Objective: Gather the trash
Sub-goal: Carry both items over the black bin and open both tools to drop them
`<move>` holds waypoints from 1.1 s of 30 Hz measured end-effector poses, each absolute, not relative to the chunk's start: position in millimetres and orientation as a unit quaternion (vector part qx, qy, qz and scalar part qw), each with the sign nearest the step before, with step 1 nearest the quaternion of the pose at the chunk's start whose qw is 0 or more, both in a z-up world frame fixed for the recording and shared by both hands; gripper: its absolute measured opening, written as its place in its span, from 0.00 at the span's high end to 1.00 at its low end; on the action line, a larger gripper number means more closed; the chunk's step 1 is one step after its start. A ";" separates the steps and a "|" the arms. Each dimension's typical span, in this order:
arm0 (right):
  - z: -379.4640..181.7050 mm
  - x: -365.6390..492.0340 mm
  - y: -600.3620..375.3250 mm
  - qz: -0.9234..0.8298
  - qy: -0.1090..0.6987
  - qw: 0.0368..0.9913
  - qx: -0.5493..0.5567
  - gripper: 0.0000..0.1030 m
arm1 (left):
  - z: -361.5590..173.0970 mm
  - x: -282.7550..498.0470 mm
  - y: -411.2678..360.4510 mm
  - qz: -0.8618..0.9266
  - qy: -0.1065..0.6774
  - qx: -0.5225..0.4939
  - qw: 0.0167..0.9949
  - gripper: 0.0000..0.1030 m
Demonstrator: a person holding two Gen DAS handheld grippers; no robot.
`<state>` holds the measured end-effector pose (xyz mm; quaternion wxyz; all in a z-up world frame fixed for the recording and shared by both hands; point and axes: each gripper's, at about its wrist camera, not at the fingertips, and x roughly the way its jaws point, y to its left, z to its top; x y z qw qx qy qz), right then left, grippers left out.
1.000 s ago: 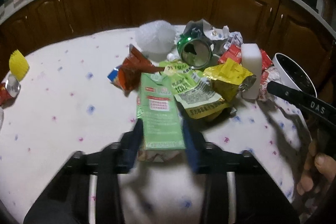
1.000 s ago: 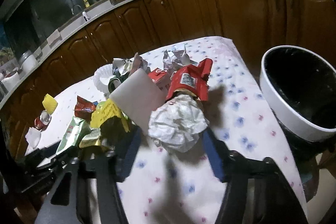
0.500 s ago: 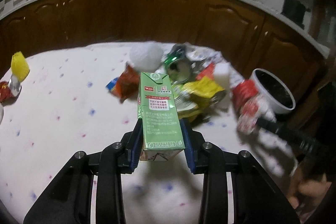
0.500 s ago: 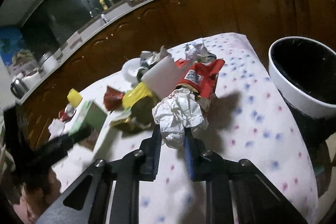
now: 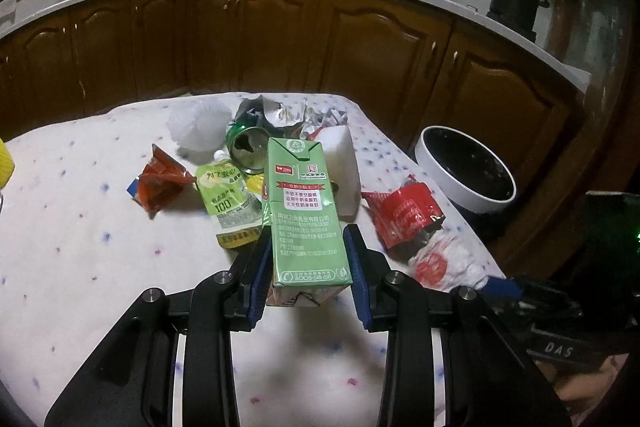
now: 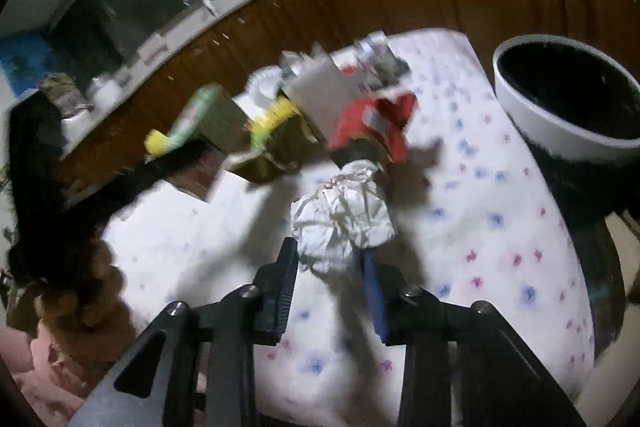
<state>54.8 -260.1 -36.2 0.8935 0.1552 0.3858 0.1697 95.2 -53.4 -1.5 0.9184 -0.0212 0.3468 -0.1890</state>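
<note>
My left gripper [image 5: 308,239] is shut on a green milk carton [image 5: 304,203] and holds it upright above the spotted tablecloth [image 5: 80,247]. In the right wrist view a crumpled white paper ball [image 6: 344,215] sits between the pads of my right gripper [image 6: 328,255]. Those jaws are opening slightly while still touching the paper. A red wrapper [image 6: 372,127] lies just beyond the ball. The white bin with a black liner [image 6: 560,143] stands at the table's right edge. It also shows in the left wrist view, the bin [image 5: 460,191] being right of the carton.
A trash pile lies behind the carton: a crushed green can [image 5: 246,147], a green drink pouch [image 5: 228,199], an orange-red wrapper [image 5: 160,179], a white block [image 5: 344,163] and a red wrapper [image 5: 404,215]. Wooden cabinets [image 5: 360,47] run behind the table.
The left gripper lifted the green carton off the table. The right gripper's wide jaws closed on the white paper ball and carried it away from the pile.
</note>
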 end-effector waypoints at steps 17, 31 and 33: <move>-5.0 36.2 -337.2 0.077 0.334 0.924 0.170 0.84 | 37.5 103.3 -145.3 -0.302 0.333 -0.006 0.893 0.68; 0.5 100.6 -443.5 -0.008 0.350 0.921 0.173 0.83 | 29.2 171.9 -281.1 -0.361 0.389 0.044 0.846 0.68; -1.3 111.4 -452.6 -0.008 0.361 0.917 0.170 0.82 | 22.3 182.6 -300.3 -0.357 0.399 0.054 0.843 0.68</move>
